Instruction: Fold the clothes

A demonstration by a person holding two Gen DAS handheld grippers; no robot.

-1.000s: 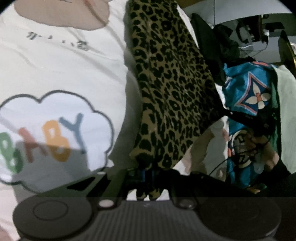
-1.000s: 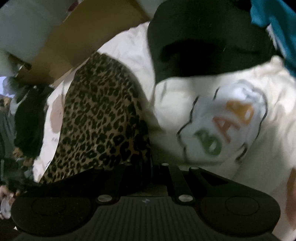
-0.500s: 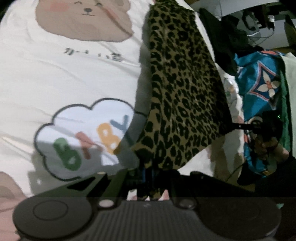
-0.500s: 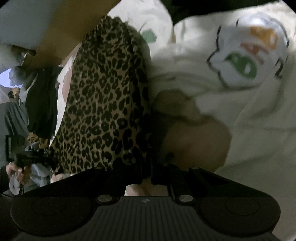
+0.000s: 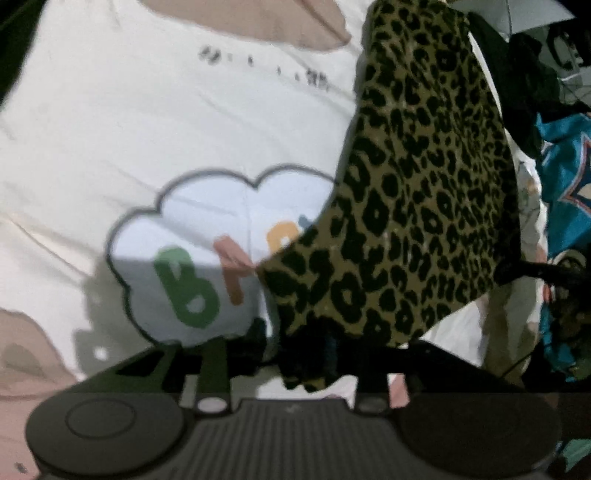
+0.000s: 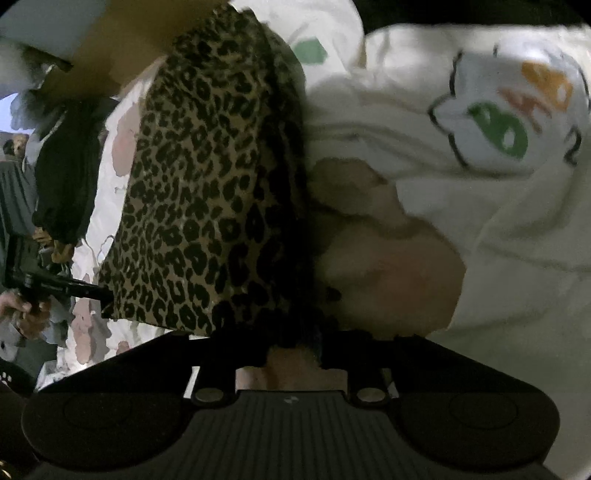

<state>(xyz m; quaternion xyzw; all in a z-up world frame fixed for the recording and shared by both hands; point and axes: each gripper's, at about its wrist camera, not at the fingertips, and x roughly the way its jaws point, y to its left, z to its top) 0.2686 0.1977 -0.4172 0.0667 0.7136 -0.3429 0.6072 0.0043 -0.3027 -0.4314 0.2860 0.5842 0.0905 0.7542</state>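
Observation:
A leopard-print garment (image 5: 413, 192) hangs stretched between both grippers above a white bedsheet (image 5: 155, 122) printed with bears and a "BABY" cloud (image 5: 207, 258). My left gripper (image 5: 310, 354) is shut on one bottom corner of the cloth, which bunches between its fingers. In the right wrist view the same leopard garment (image 6: 207, 184) runs up and left from my right gripper (image 6: 295, 332), shut on another corner. The other gripper, held by a hand (image 6: 22, 306), shows at the left edge, gripping the cloth's far corner. The fingertips are hidden by fabric.
A teal patterned cloth (image 5: 565, 177) and dark clothes (image 5: 517, 81) lie piled at the right of the bed. A black garment (image 6: 62, 177) hangs at the left in the right wrist view, with a brown cardboard surface (image 6: 122, 33) behind. The cloud print (image 6: 513, 110) lies to the right.
The leopard garment has swung over the sheet and now covers part of the BABY cloud in the left view. The right gripper moved closer to the sheet. Both grips are unchanged.

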